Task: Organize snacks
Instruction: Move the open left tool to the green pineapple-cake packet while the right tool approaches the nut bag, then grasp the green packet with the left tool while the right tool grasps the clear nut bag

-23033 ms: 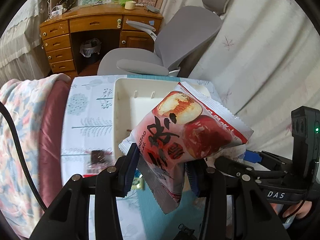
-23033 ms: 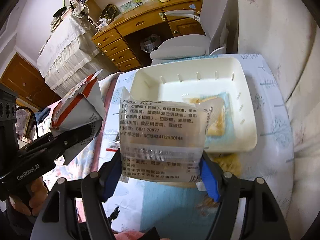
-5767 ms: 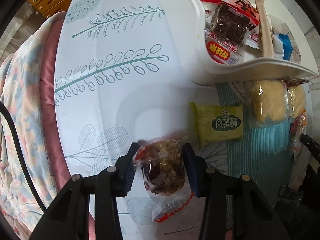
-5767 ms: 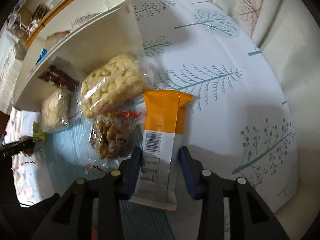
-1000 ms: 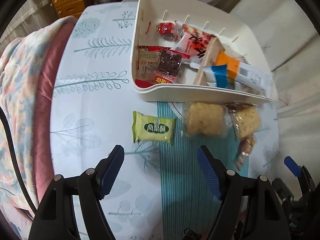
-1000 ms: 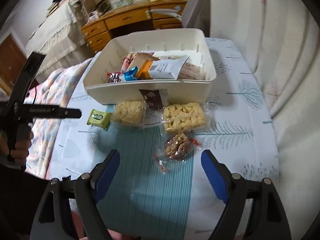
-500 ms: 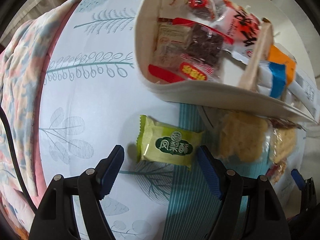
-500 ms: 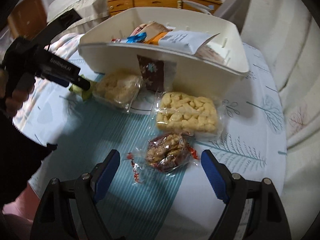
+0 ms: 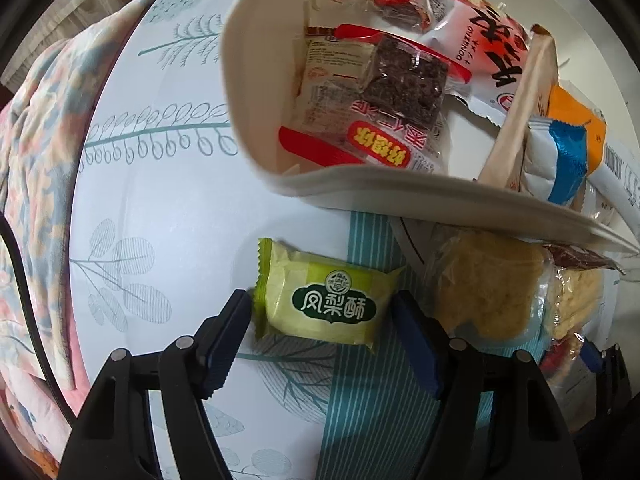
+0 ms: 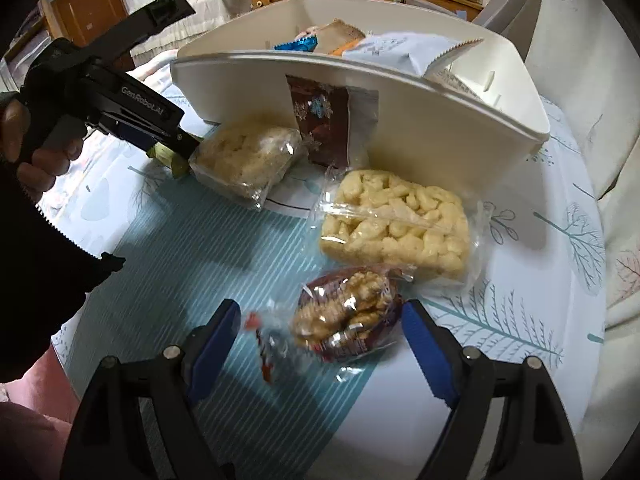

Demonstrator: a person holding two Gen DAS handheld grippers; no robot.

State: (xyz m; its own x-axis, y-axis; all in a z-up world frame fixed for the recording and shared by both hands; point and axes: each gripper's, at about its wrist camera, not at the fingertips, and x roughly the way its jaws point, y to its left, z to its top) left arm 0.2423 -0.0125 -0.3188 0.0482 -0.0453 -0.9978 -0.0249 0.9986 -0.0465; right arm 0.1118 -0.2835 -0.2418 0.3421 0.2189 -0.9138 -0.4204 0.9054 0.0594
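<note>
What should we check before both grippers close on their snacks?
1. Green pastry pack sits between the left gripper pads: ok.
2. Left pads pressing yet: not ok; jaws have just been closing, gaps show.
3. Walnut snack bag sits between the right gripper pads: ok.
4. Right pads pressing: not ok; jaws have just been closing.
5. Neighbouring crisp-rice pack clear of the left jaw: cannot tell.
6. Room left in white bin: cannot tell.

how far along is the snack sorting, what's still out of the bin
Mostly done: the bin already holds a pile of packets. In hand: the left tongs have been closing around the green pastry, the right tongs around the nut pack; neither is gripped yet. Left: two puffed-rice packs and a brown packet leaning on the bin.
</note>
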